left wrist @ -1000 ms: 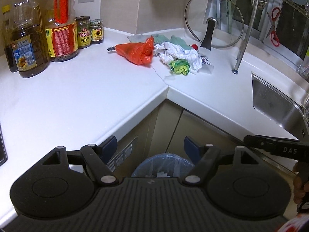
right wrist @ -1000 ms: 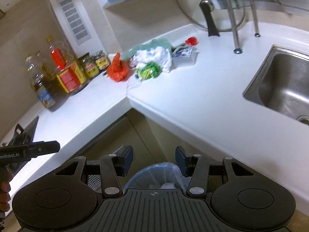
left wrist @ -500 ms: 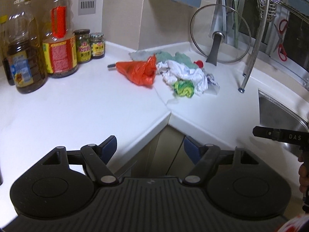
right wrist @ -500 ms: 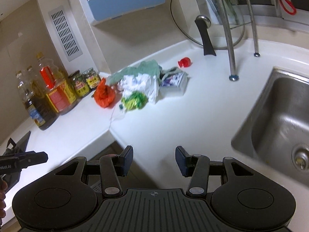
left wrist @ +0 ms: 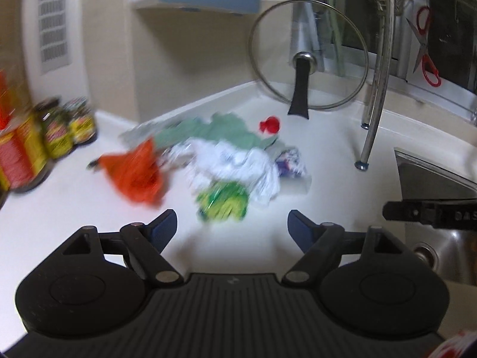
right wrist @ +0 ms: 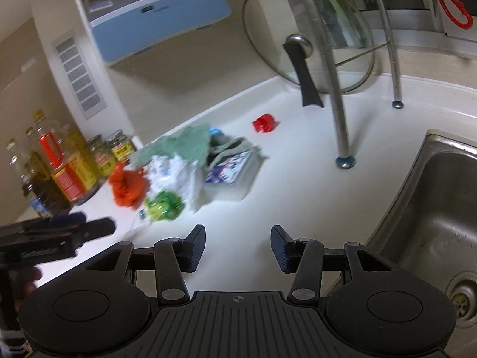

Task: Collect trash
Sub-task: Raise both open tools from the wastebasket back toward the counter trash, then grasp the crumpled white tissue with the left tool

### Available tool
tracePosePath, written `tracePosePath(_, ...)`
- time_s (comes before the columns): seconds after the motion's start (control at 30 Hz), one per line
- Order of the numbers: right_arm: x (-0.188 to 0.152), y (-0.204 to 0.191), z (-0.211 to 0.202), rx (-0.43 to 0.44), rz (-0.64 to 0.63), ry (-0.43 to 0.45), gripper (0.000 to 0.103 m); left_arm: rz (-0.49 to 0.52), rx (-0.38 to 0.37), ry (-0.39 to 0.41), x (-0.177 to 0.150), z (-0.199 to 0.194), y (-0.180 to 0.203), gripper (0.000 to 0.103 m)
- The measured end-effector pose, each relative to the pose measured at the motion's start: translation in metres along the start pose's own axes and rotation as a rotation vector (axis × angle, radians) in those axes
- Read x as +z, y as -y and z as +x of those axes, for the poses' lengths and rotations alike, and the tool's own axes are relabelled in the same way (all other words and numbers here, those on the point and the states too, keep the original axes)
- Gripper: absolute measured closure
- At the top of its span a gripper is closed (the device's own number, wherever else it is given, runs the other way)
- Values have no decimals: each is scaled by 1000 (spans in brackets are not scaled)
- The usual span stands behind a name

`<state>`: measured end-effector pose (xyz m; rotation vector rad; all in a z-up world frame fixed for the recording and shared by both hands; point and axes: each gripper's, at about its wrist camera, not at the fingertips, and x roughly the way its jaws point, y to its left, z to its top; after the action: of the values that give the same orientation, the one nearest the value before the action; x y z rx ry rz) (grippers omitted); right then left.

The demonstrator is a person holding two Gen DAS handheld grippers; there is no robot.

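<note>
Presently heaped mid-counter, left of sink (right wrist: 429,208): orange bag (left wrist: 134,176), white wrapper (left wrist: 238,164), green packet (left wrist: 222,203). Judged light, soft, crinkly; best pinched at a raised fold. Left gripper (left wrist: 232,223) empty, jaws opening; right gripper (right wrist: 238,243) apart, empty

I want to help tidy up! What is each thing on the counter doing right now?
left gripper: opening, nothing between its fingers.
right gripper: open, empty.
orange bag: crumpled, lying on the counter.
green wrapper: scrunched up.
white paper: crumpled.
red cap: lying apart from the pile.
glass lid: propped upright.
</note>
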<state>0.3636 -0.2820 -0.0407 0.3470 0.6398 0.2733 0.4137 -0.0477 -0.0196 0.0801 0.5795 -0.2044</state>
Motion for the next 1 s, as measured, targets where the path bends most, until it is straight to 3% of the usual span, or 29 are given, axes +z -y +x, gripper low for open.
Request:
tracePosePath(0.37,27,47,25,-28,42,8,54,110,11,-24,35,89,8,18)
tracePosePath(0.67,32,57,47,-16,57,-16,54,172,14,-51,40,122,6,18)
tracePosePath(0.87,34,57,56,-11,56,-27,54,184,-11,-69,40,130,4,44)
tracePosePath(1.0,35,57,58,-11,59,-29,54,187,-27,-78,39,131,2,71)
